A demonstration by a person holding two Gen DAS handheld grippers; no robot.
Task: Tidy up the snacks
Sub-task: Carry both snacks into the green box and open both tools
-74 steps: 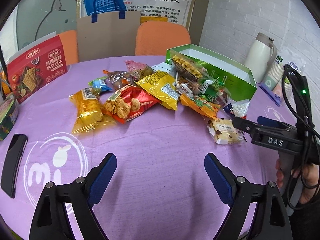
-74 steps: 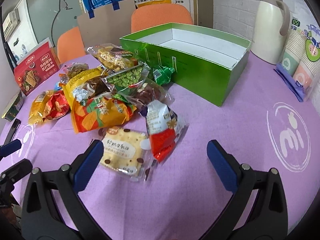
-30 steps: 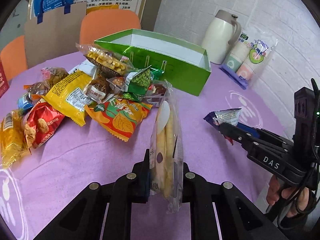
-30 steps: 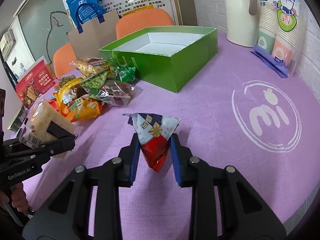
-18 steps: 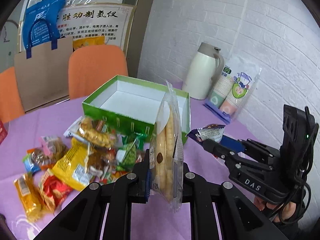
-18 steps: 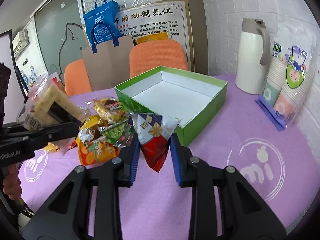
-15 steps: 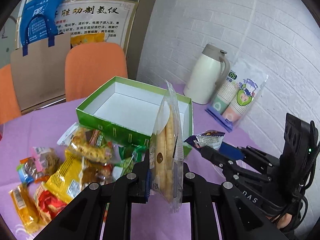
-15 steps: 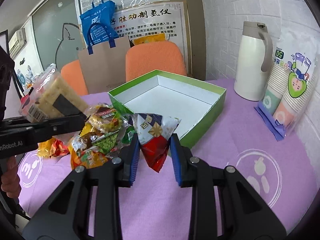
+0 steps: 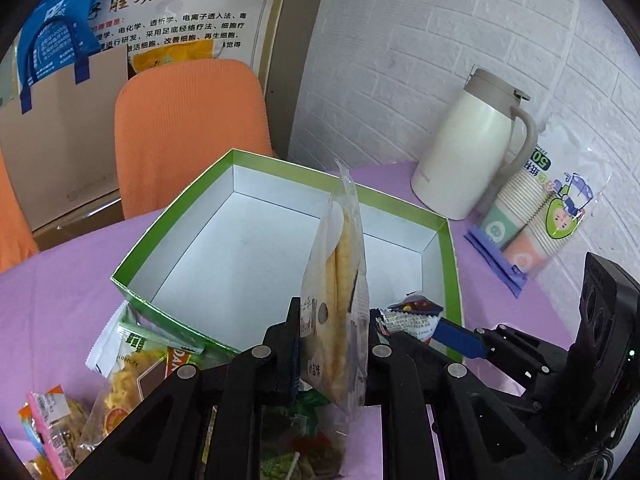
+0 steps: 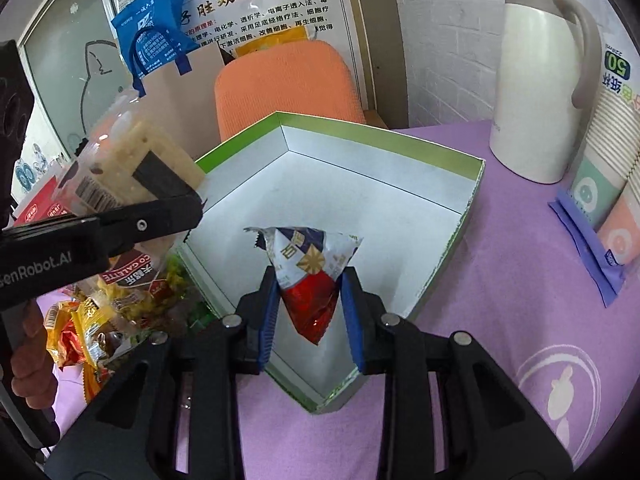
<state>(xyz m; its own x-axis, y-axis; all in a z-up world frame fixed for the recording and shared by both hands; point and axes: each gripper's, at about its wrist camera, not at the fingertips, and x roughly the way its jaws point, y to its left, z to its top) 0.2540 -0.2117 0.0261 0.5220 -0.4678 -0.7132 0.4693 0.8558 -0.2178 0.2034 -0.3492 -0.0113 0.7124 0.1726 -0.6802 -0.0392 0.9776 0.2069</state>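
Purple tablecloth (image 10: pixel 520 264) carries everything. Left gripper (image 9: pixel 334 344) is clamped on an upright clear cracker pack (image 9: pixel 340 280); right gripper (image 10: pixel 308 304) pinches a red-and-white packet (image 10: pixel 310 276). Both hang over the green box (image 10: pixel 448 252), other snacks (image 10: pixel 116 308) piled just beside it.

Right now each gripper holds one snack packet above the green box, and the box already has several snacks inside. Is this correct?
Not quite. The green box is still empty: the right wrist view shows only its bare white floor. The rest holds: the left gripper grips the clear biscuit packet, the right gripper grips the red and white packet.
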